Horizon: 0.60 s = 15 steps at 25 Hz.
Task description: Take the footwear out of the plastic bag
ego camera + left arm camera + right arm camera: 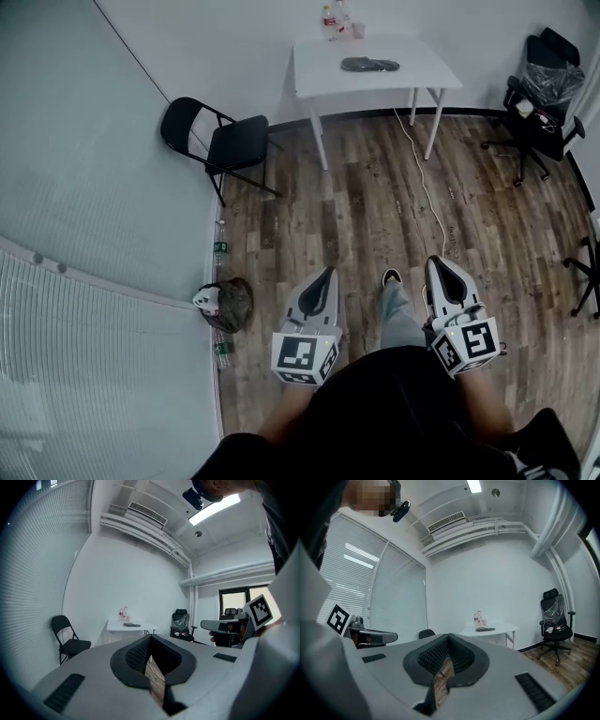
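Left claw: the left gripper [327, 274] was pressed together, pads meeting, nothing pinched between them; it was held out level in front of the person

Right claw: the right gripper [437, 263] was likewise closed tight and empty; it sat beside the left one, the two apart

Task's thing: a dark, flat bundle [370, 65] lay on the white table [314, 80] by the far wall; it was too small to tell plastic from shoe, so I took it for the bagged footwear on the task's word alone

Thing relative to claws: well apart from both, across the open wooden floor [375, 206]; it lay ahead, roughly between the lines the two claws pointed along; left of centre in the left gripper view, right of centre in the right gripper view

Neighbours: bottles [337, 21] stood at the table's back edge, near the bundle but not touching; a folding chair [220, 141] stood left of the table

Handling, judged: probably light; the bag soft, thin and slippery, likely to slide on the smooth tabletop; the footwear somewhat stiffer and not fragile

Where to take hold, judged: one claw on loose film near the bag's mouth; the other on a heel or strap

Progress, judged: not begun
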### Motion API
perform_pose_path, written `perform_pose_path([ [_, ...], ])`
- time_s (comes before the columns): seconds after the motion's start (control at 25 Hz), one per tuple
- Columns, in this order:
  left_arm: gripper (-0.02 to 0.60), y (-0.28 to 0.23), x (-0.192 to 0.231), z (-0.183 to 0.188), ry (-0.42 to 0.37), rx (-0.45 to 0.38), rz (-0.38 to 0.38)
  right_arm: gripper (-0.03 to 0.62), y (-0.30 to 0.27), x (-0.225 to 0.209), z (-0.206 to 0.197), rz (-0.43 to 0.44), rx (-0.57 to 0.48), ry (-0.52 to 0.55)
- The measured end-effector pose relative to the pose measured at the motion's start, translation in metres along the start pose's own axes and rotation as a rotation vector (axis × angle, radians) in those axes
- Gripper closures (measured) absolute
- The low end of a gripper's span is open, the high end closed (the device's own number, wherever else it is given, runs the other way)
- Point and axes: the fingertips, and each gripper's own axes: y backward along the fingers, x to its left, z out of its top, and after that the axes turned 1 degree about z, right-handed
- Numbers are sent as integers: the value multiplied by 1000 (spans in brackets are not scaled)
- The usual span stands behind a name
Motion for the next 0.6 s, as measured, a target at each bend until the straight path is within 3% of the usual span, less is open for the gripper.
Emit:
perform_pose_path([
  [0.28,562,-161,24,20,-10,107,-17,578,-117,-126,9,-14,17,-124],
  [0.6,563,-315,27,26,-45,196,-57,577,-187,-253,8,-89,39,-149],
])
